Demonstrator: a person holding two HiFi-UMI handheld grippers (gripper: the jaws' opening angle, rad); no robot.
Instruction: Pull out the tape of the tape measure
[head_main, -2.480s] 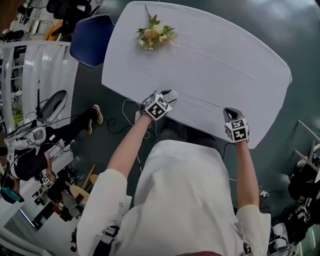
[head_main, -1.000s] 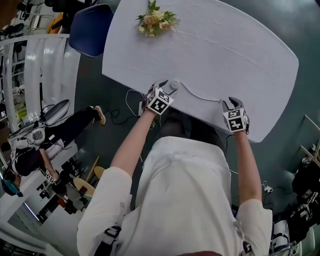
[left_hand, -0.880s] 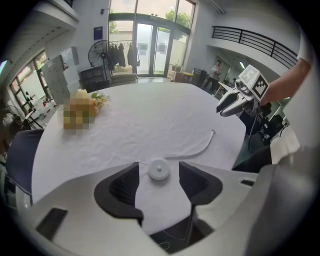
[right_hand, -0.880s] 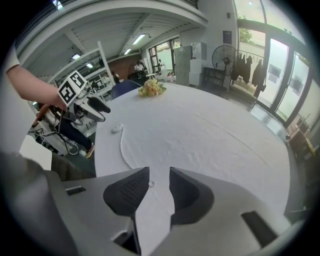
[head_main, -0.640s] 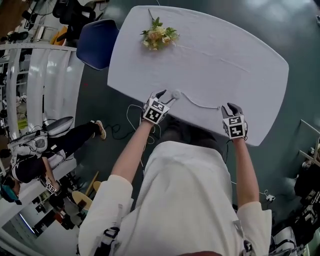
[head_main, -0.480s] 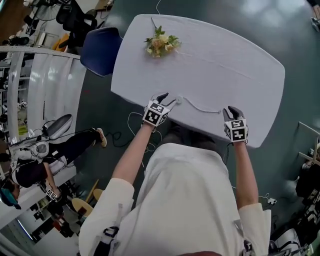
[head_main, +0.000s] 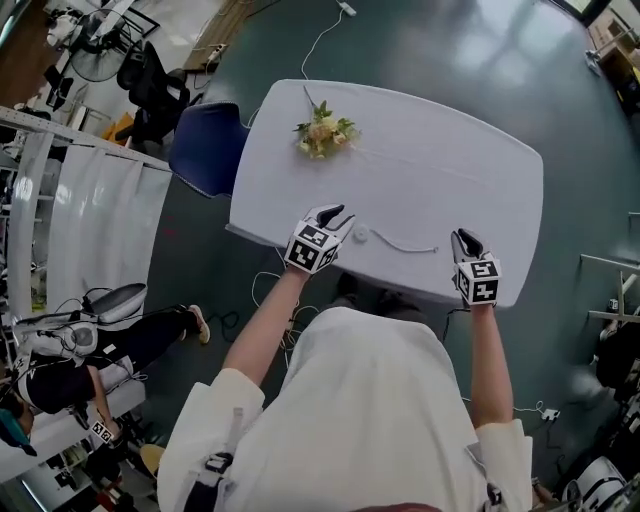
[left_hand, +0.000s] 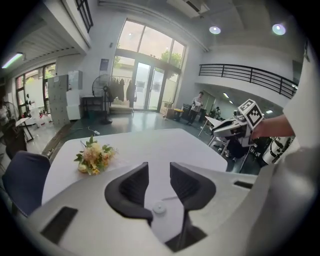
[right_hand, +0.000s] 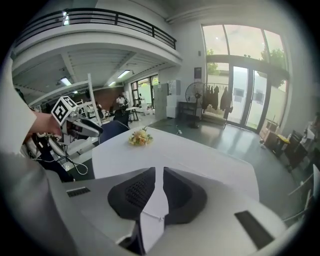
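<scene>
Left gripper (head_main: 335, 214) hovering over table's (head_main: 470, 150) near edge, jaws having just been closing, empty, right gripper (head_main: 462, 238) holding jaws narrowly apart, tape measure (head_main: 361, 236) lying between both, tape (head_main: 405, 246) trailing rightward

A white counter (head_main: 470, 160) carries 1 bouquet (head_main: 323, 131) of pale flowers near its far left corner. 1 blue chair (head_main: 205, 150) stands at its left end. A white cable (head_main: 322, 40) trails across the dark floor (head_main: 450, 40) beyond.
</scene>
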